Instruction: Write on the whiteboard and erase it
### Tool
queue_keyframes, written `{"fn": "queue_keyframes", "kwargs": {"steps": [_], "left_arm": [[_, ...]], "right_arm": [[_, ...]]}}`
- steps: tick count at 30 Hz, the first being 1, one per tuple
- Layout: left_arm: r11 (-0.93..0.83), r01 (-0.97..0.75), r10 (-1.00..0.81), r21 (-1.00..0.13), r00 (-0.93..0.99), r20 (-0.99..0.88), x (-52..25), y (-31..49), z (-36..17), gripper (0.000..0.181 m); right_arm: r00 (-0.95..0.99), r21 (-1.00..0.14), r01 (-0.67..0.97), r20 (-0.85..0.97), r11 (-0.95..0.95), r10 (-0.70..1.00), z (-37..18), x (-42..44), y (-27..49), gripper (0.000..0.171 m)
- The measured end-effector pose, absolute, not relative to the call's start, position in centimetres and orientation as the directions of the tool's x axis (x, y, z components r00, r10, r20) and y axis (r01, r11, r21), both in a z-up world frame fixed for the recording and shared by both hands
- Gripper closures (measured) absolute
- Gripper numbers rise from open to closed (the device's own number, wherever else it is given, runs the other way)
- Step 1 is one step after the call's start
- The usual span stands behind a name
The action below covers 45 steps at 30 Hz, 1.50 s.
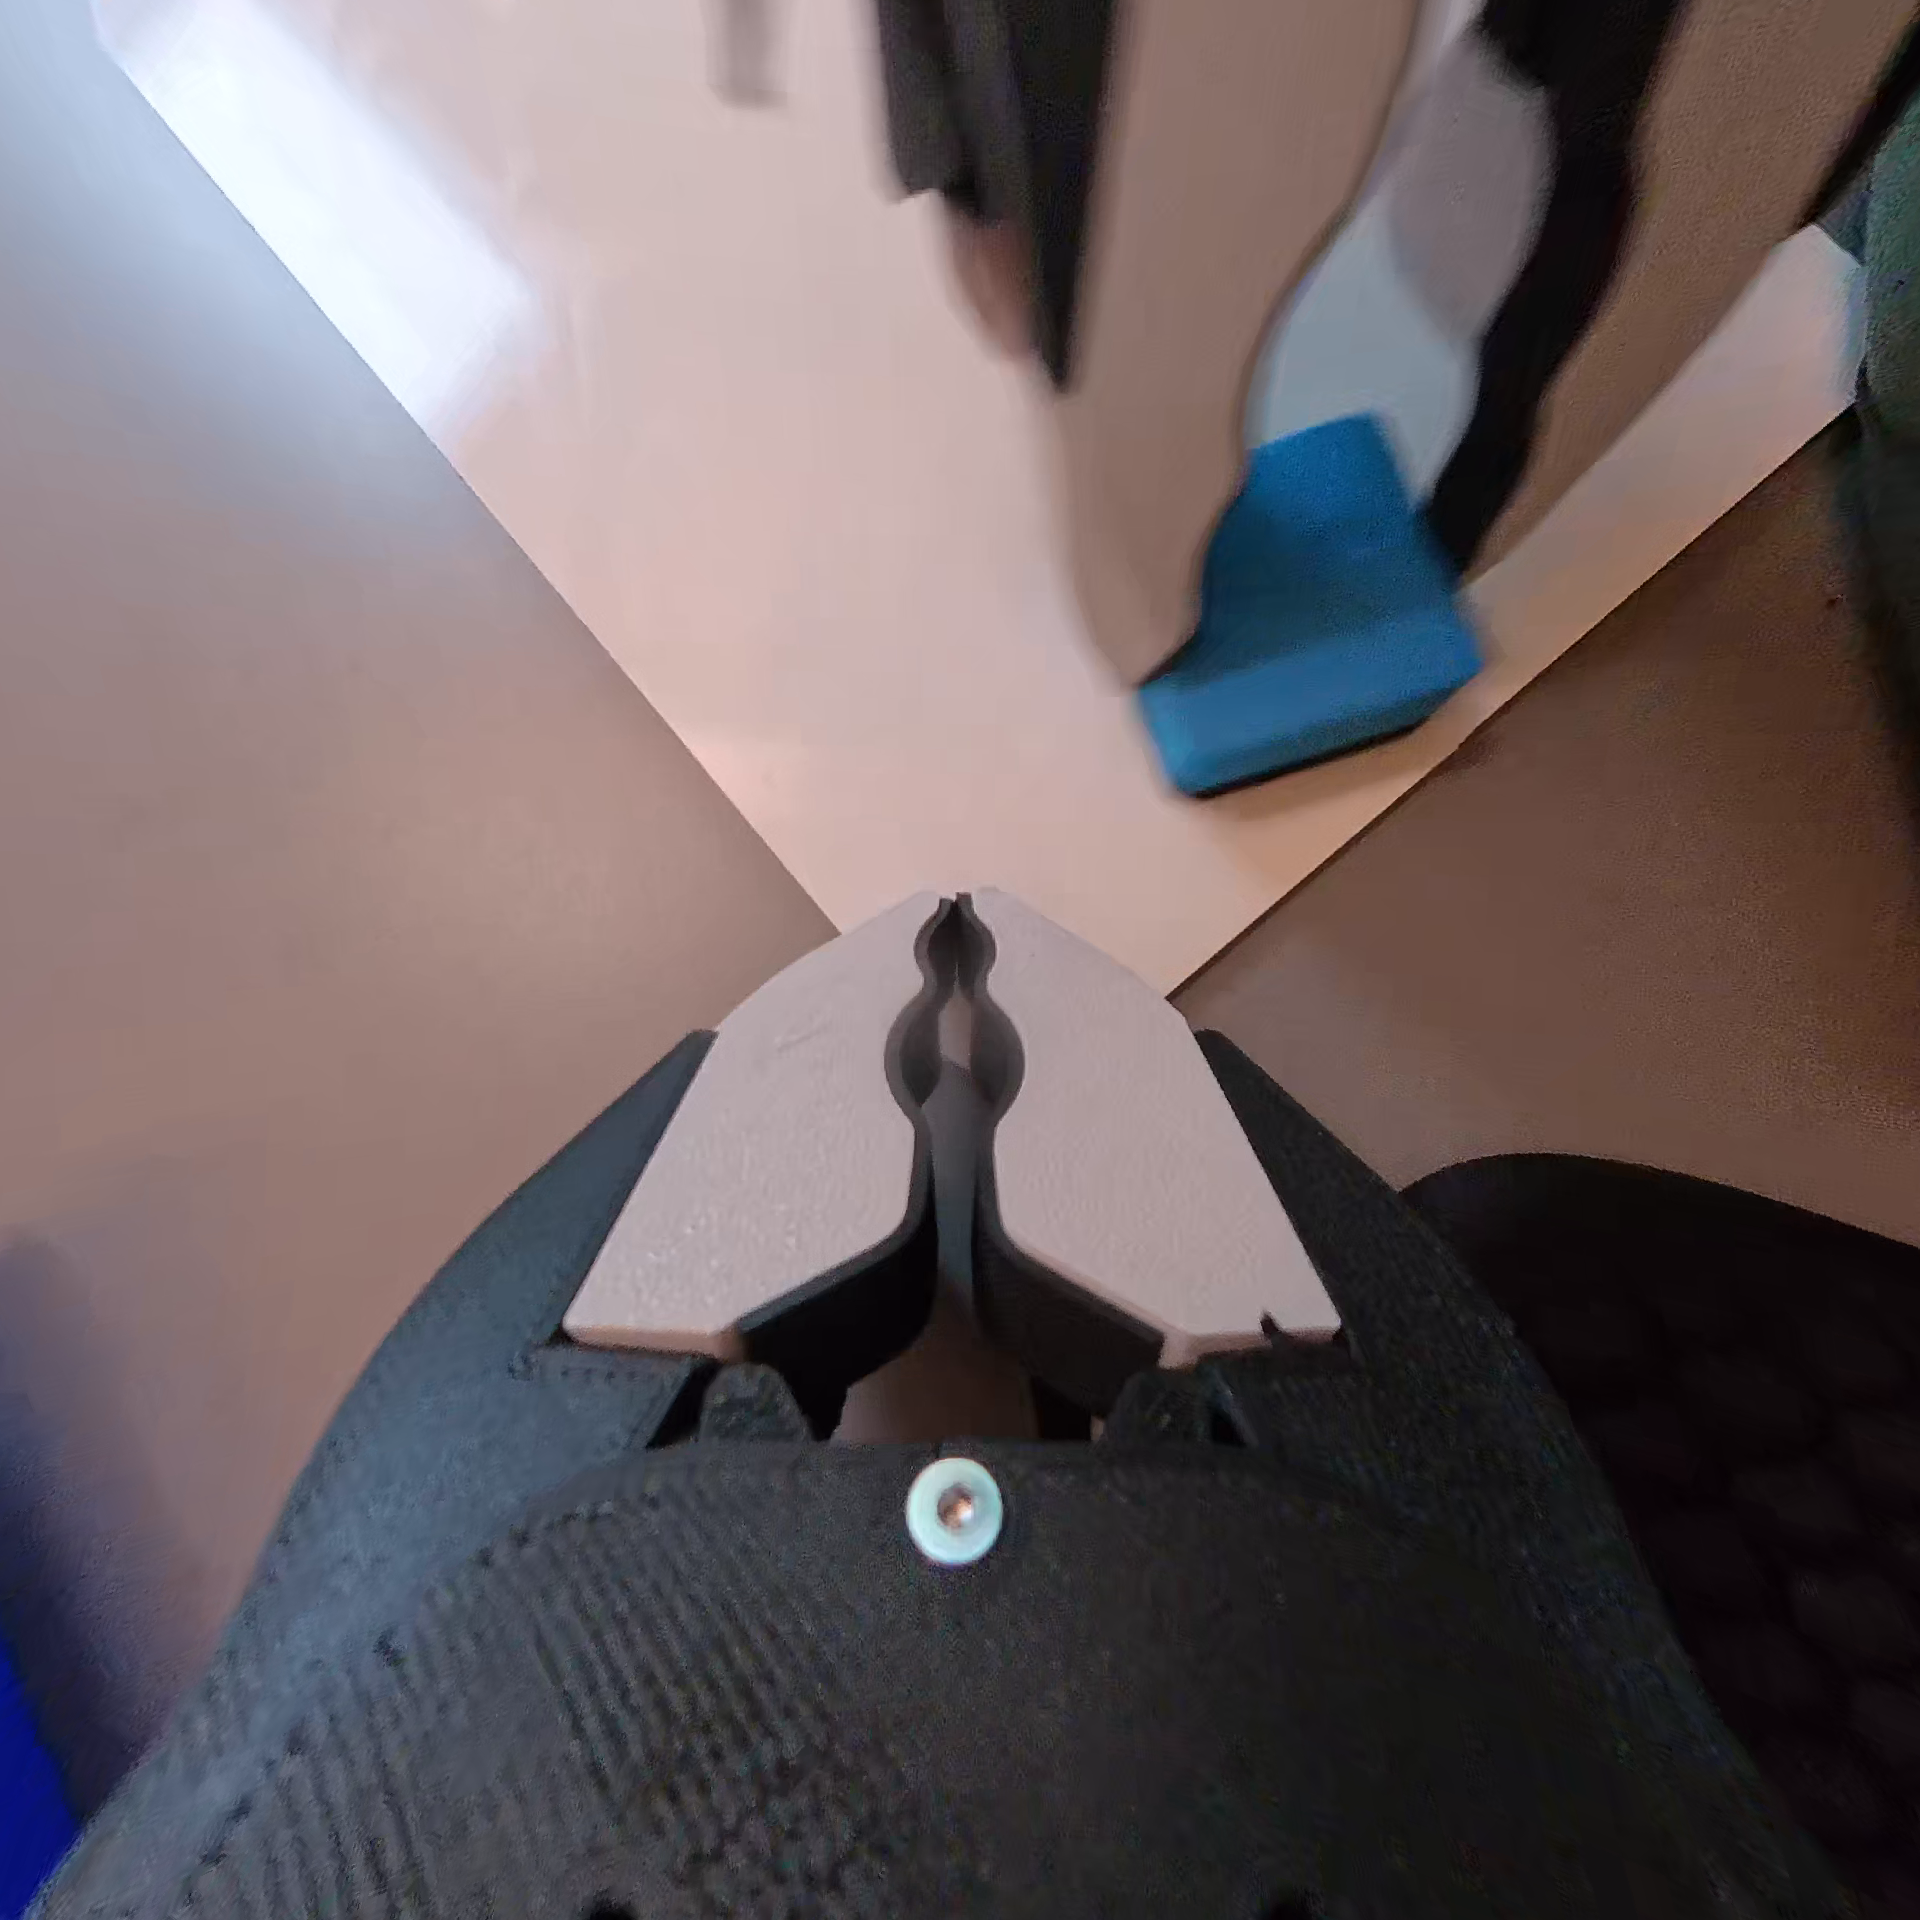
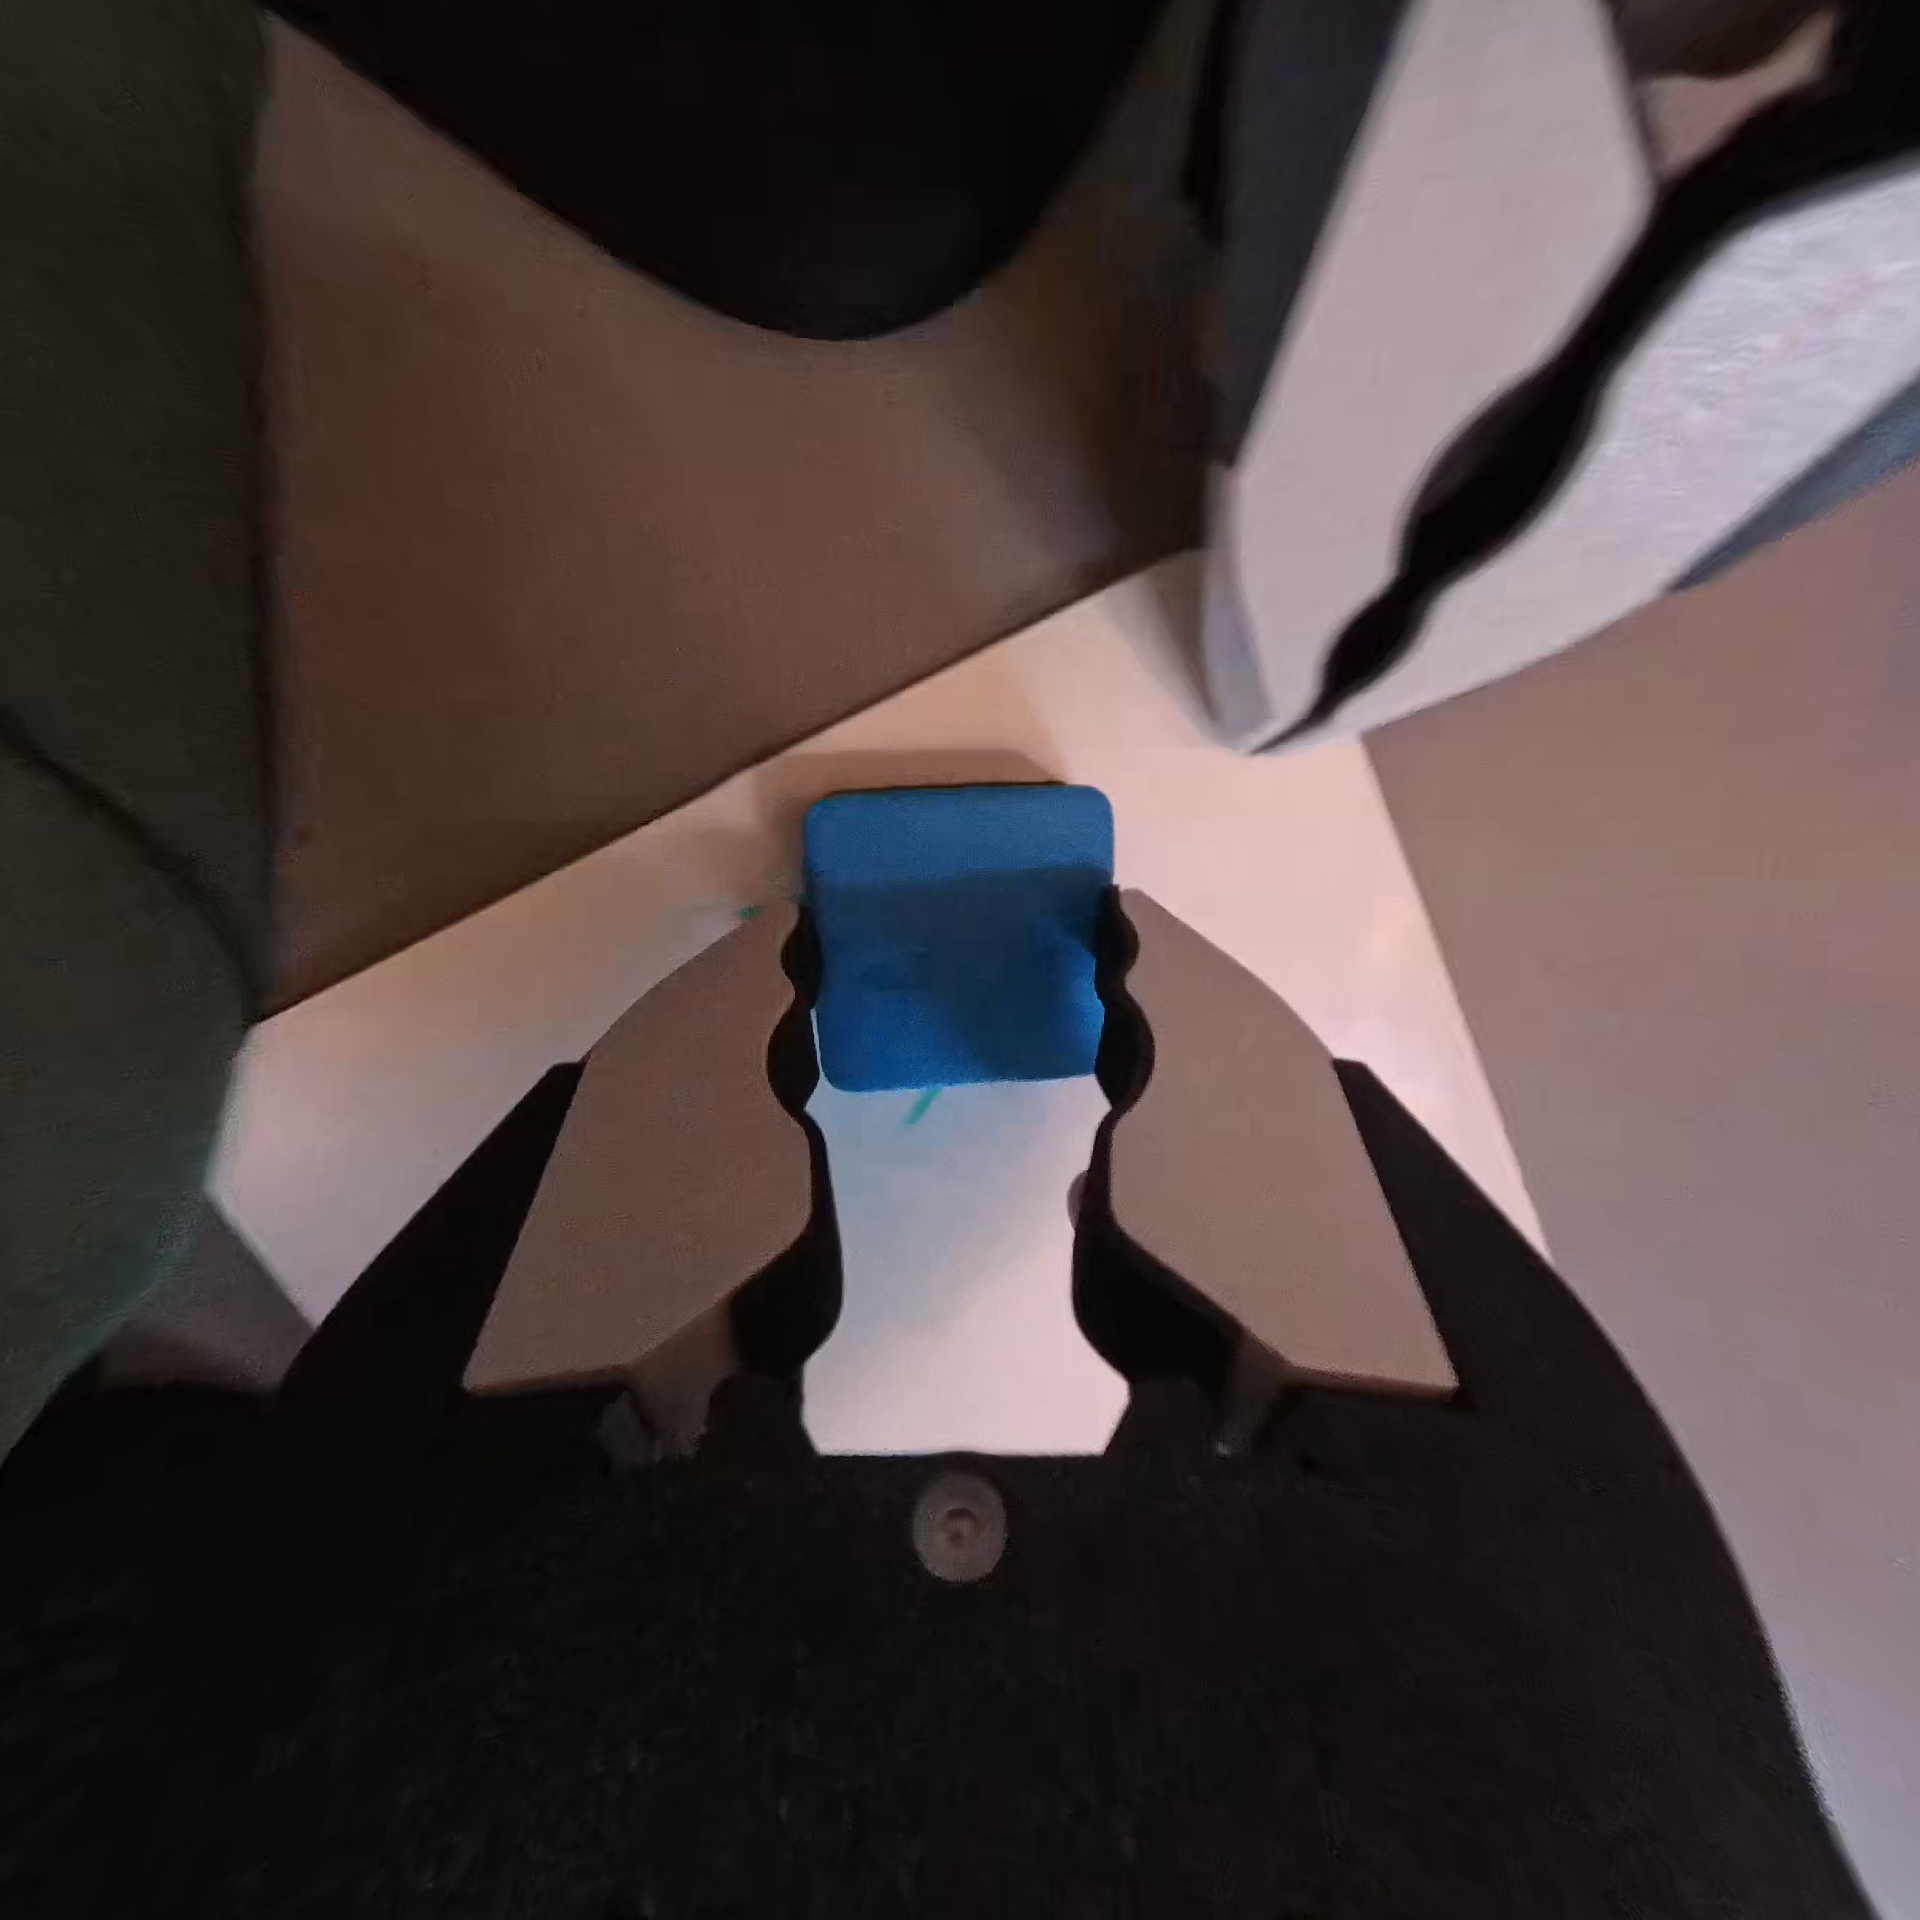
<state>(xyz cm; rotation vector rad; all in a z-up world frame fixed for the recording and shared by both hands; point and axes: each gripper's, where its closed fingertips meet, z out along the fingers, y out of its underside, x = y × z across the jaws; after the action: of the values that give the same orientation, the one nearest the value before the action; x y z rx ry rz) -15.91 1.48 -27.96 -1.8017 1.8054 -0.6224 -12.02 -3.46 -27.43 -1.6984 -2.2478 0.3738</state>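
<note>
The whiteboard [image 1: 831,520] lies flat on a brown table. My right gripper [image 2: 958,909] is shut on a blue eraser [image 2: 956,935], both pads pressed against its sides, and the eraser rests on the whiteboard [image 2: 1247,935] near its edge. Faint green marker strokes [image 2: 920,1107] show beside the eraser. The left wrist view shows the eraser [image 1: 1309,613] held by the right gripper, blurred. My left gripper [image 1: 956,914] is shut with nothing between its pads, over the board's near corner. It also shows in the right wrist view [image 2: 1278,717], shut.
The brown table [image 1: 312,831] surrounds the board. A black object [image 1: 1662,1351] lies at the lower right of the left wrist view. A person's green sleeve [image 2: 104,623] is at the left of the right wrist view.
</note>
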Motion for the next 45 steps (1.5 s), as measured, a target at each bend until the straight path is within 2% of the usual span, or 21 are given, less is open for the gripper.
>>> {"fn": "queue_keyframes", "kwargs": {"steps": [3, 6, 9, 11, 14, 16, 18, 21, 23, 25, 28, 30, 33, 34, 36, 39, 42, 45], "left_arm": [[0.011, -0.767, -0.999, -0.641, 0.016, -0.036, -16.0, 1.6, -28.0, 0.181], [0.015, -0.771, -0.999, -0.637, 0.016, -0.043, -16.0, 1.6, -28.0, 0.181], [0.011, -0.768, -0.999, -0.64, 0.02, -0.041, -15.9, 1.6, -28.0, 0.181], [0.016, -0.77, -0.999, -0.638, 0.017, -0.046, -16.0, 1.6, -28.0, 0.181], [0.017, -0.773, -0.999, -0.635, 0.016, -0.046, -16.0, 1.5, -28.0, 0.181], [0.019, -0.773, -0.999, -0.634, 0.016, -0.05, -15.9, 1.5, -28.0, 0.181], [0.019, -0.772, -0.999, -0.636, 0.017, -0.051, -15.9, 1.5, -28.0, 0.181], [0.022, -0.771, -0.999, -0.636, 0.014, -0.053, -16.0, 1.5, -28.0, 0.181], [0.022, -0.77, -0.999, -0.638, 0.012, -0.049, -15.9, 1.5, -28.0, 0.181], [0.025, -0.771, -0.999, -0.636, 0.011, -0.053, -15.9, 1.4, -28.0, 0.181], [0.023, -0.769, -0.999, -0.639, 0.012, -0.05, -15.8, 1.4, -28.0, 0.181], [0.024, -0.769, -0.999, -0.639, 0.01, -0.05, -15.9, 1.3, -28.0, 0.181], [0.027, -0.769, -0.999, -0.639, 0.002, -0.044, -15.8, 1.1, -28.0, 0.181], [0.031, -0.769, -0.999, -0.639, -0.002, -0.046, -15.8, 1.0, -28.0, 0.181], [0.034, -0.769, -0.999, -0.638, -0.004, -0.048, -15.7, 0.9, -28.0, 0.181], [0.025, -0.765, -0.999, -0.643, -0.001, -0.037, -15.7, 0.9, -28.0, 0.181], [0.018, -0.762, -1.0, -0.647, -0.002, -0.026, -15.8, 1.0, -28.0, 0.18], [0.023, -0.763, -1.0, -0.646, -0.004, -0.031, -15.8, 1.0, -28.0, 0.18]], "right_arm": [[-0.242, -0.328, 0.915, 0.021, 0.235, 0.97, -27.3, -8.6, -5.1, 0.119], [-0.101, -0.345, 0.931, 0.061, 0.116, 0.993, -27.4, -8.5, -1.2, 0.119], [-0.198, -0.381, 0.899, 0.085, 0.215, 0.977, -27.5, -11.2, -4.1, 0.119], [-0.249, -0.35, 0.901, 0.069, 0.257, 0.966, -27.5, -9.7, -6.9, 0.119], [-0.121, -0.306, 0.942, 0.075, 0.139, 0.99, -27.5, -6.9, -3.8, 0.119], [-0.086, -0.35, 0.93, 0.092, 0.113, 0.992, -27.5, -8.9, -1.9, 0.119], [-0.168, -0.393, 0.899, 0.094, 0.192, 0.981, -27.5, -11.4, -4.3, 0.119], [-0.208, -0.373, 0.904, 0.043, 0.209, 0.977, -27.4, -8.9, -7.6, 0.119], [-0.106, -0.342, 0.932, 0.065, 0.122, 0.992, -27.5, -6.5, -4.8, 0.119], [-0.045, -0.365, 0.928, 0.092, 0.076, 0.995, -27.5, -7.5, -1.8, 0.119], [-0.175, -0.43, 0.882, 0.084, 0.194, 0.981, -27.5, -11.5, -5.5, 0.119], [-0.222, -0.419, 0.879, 0.061, 0.227, 0.973, -27.5, -9.8, -8.2, 0.119], [-0.039, -0.346, 0.936, 0.084, 0.066, 0.996, -27.5, -5.0, -3.1, 0.119], [0.027, -0.349, 0.937, 0.11, 0.013, 0.994, -27.5, -4.6, -0.2, 0.119], [0.116, -0.433, 0.899, 0.091, -0.065, 0.989, -27.5, -7.2, 3.0, 0.119], [-0.074, -0.474, 0.874, 0.078, 0.102, 0.994, -27.5, -11.9, -2.5, 0.119], [-0.146, -0.399, 0.904, 0.05, 0.154, 0.988, -27.5, -8.0, -6.9, 0.119], [0.076, -0.282, 0.958, 0.114, -0.041, 0.991, -27.5, -0.5, -0.3, 0.119]]}}
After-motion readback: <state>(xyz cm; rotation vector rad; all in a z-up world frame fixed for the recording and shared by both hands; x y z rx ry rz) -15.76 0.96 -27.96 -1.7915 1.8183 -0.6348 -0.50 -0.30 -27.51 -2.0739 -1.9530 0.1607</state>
